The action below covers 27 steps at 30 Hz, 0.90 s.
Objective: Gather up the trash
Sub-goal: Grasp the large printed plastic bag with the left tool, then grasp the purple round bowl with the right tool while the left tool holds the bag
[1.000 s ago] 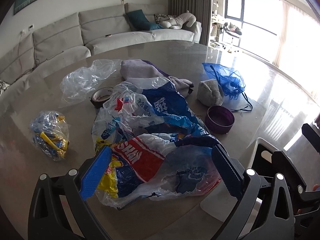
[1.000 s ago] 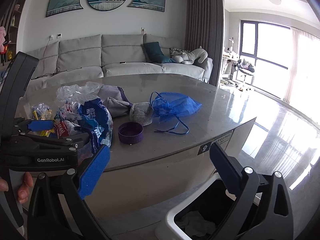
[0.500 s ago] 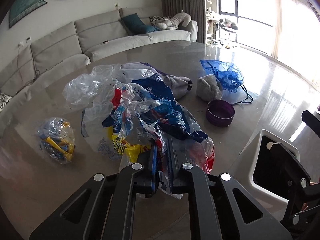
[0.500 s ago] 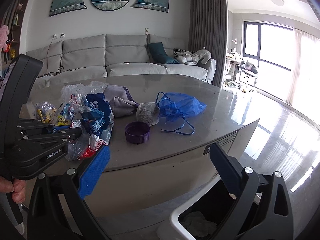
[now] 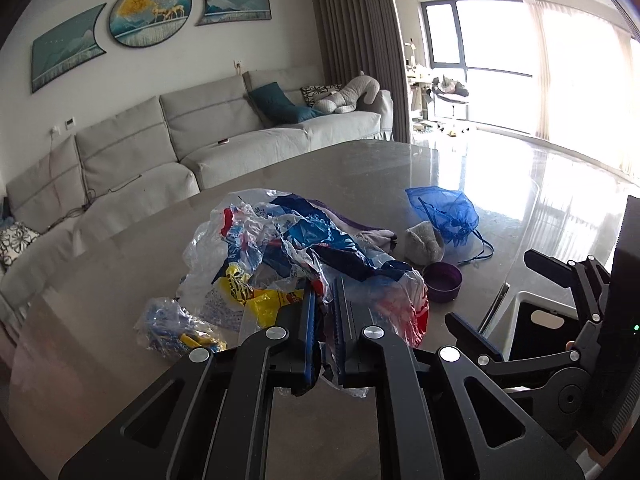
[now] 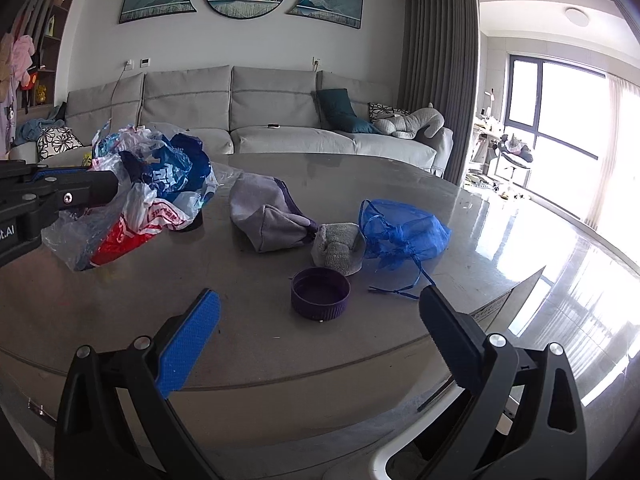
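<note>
My left gripper (image 5: 323, 292) is shut on a crumpled printed plastic bag (image 5: 312, 248), red, blue, yellow and clear, and holds it lifted above the grey table (image 5: 360, 168). The bag also shows in the right wrist view (image 6: 152, 188), hanging from the left gripper at the left edge. My right gripper (image 6: 320, 312) is open and empty, over the table's near edge, just in front of a purple lid (image 6: 320, 292). A white-rimmed trash bin (image 5: 540, 316) stands beside the table at the lower right.
On the table lie a small clear bag with blue and yellow pieces (image 5: 176, 328), a grey-purple cloth pouch (image 6: 268, 216), a grey folded cloth (image 6: 340, 246), a blue mesh drawstring bag (image 6: 404, 236) and a dark tape roll (image 6: 194, 220). A grey sofa (image 6: 272, 120) stands behind.
My left gripper closed on the printed plastic bag and lifted it off the table. My right gripper rose from beside the bin to above the table edge, staying open.
</note>
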{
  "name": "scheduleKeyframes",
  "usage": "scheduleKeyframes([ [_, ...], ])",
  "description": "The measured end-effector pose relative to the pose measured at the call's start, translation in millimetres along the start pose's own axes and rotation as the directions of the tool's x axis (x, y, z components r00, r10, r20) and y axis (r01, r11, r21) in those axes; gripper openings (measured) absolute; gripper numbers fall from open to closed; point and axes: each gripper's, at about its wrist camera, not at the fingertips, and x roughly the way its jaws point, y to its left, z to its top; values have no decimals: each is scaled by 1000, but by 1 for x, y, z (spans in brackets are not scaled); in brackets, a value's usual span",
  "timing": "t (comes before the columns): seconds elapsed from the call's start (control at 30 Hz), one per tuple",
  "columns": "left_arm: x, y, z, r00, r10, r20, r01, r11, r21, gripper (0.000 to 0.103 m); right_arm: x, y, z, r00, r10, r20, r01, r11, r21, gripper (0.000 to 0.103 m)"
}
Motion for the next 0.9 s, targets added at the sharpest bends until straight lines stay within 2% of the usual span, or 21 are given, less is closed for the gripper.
scheduleKeyframes([
  [0.33,-6,-7,4,999,6,42,-7,1000,26,7,52,7,-3,998,10,-66,-9,1000,24,99],
  [0.6,5,0,5,1000,1,15,-1,1000,6,7,74,5,-10,995,23,-93,-18,998,54,99],
  [0.7,10,4,5,1000,2,3,-2,1000,-8,7,77,1,-10,995,51,-91,-42,994,100,82],
  [0.77,13,7,6,1000,4,-5,-4,1000,-16,7,76,1,-9,996,44,-81,-36,995,98,62],
  [0.83,13,7,7,1000,3,-10,-3,1000,-20,7,75,1,-8,996,44,-83,-36,994,100,60],
  [0.87,13,8,8,1000,3,-10,-3,1000,-21,7,74,0,-7,996,45,-83,-37,995,97,51],
  [0.9,13,7,8,1000,3,-9,-4,1000,-19,7,73,0,-7,996,40,-80,-32,995,97,48],
])
